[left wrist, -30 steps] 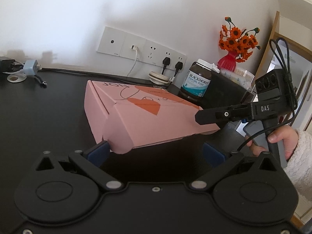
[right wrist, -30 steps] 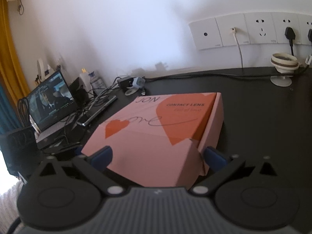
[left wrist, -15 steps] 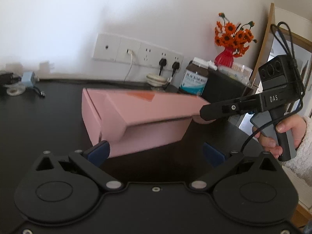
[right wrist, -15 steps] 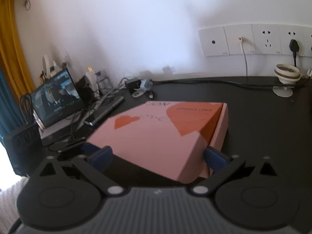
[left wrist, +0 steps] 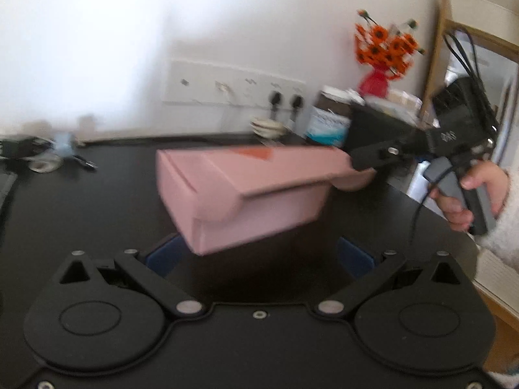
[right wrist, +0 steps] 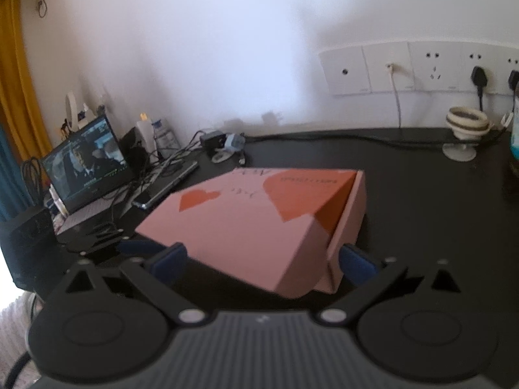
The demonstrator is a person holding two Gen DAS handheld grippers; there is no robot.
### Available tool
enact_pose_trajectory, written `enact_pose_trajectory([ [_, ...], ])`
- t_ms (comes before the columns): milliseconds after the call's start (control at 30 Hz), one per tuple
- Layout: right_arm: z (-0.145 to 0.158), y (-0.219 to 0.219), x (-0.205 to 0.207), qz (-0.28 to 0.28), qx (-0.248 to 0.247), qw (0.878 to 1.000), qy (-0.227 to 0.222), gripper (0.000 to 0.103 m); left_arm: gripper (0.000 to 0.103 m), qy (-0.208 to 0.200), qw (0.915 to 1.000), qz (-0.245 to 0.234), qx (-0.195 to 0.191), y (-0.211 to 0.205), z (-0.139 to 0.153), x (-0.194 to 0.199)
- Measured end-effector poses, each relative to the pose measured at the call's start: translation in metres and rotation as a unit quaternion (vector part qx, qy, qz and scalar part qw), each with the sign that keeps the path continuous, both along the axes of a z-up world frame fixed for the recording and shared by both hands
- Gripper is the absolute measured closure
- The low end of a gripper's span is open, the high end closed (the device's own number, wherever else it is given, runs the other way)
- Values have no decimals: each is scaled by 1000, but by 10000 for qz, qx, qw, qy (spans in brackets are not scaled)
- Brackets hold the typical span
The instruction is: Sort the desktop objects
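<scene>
Both tongs are spread wide around the pink box point(left wrist: 246, 191): left tongs point(left wrist: 259, 254) frame one end, right tongs point(right wrist: 262, 259) the opposite corner, neither visibly pinching. Tilted, the box seems raised off the table point(left wrist: 97, 194) at the right tongs' end; contact there is blurred. Likely step: carrying it. Close evenly on the flat walls, keep it level, and steer clear of the jar point(left wrist: 329, 120) behind the box.
</scene>
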State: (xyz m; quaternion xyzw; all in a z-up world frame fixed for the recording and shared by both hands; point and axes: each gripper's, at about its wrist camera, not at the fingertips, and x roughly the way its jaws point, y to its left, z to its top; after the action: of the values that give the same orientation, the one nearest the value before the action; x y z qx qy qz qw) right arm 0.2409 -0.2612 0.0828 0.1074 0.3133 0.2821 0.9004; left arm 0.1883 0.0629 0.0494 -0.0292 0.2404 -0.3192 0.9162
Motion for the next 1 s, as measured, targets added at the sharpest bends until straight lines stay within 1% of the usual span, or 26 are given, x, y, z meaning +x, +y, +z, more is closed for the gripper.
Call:
enact_pose_trajectory([
  [67, 3, -8, 3, -124, 209, 9997, 3, 3, 0, -66, 9997, 118, -210, 4, 4, 4],
  [100, 4, -11, 5, -166, 362, 9992, 41, 3, 0, -115, 9995, 142, -257, 2, 6, 6],
  [167, 4, -15, 9, -202, 622, 9978, 134, 3, 0, -196, 9994, 130, -267, -5, 9, 8],
  [233, 4, -12, 12, -194, 677, 9974, 174, 3, 0, -229, 9995, 45, -231, -15, 9, 10],
  [333, 4, -6, 14, -130, 655, 9975, 222, 3, 0, -231, 9996, -97, -113, -29, 8, 8],
  [433, 6, -1, 11, -28, 651, 9976, 239, 2, 0, -310, 9995, -66, 27, -36, 6, 3],
  [600, 6, 3, 8, 14, 577, 9978, 312, 2, 0, -158, 9998, -89, -76, -33, 4, 4],
  [733, 0, 8, 8, 26, 397, 9985, 377, 2, 0, -37, 9999, -64, -86, -33, -3, 5],
  [900, -3, 7, 9, -28, 498, 9977, 451, 2, 0, 0, 9999, -39, -116, -33, -3, 5],
  [1000, -3, 6, 7, 20, 473, 9980, 409, 2, 0, 47, 10000, -37, -23, -35, -5, 8],
])
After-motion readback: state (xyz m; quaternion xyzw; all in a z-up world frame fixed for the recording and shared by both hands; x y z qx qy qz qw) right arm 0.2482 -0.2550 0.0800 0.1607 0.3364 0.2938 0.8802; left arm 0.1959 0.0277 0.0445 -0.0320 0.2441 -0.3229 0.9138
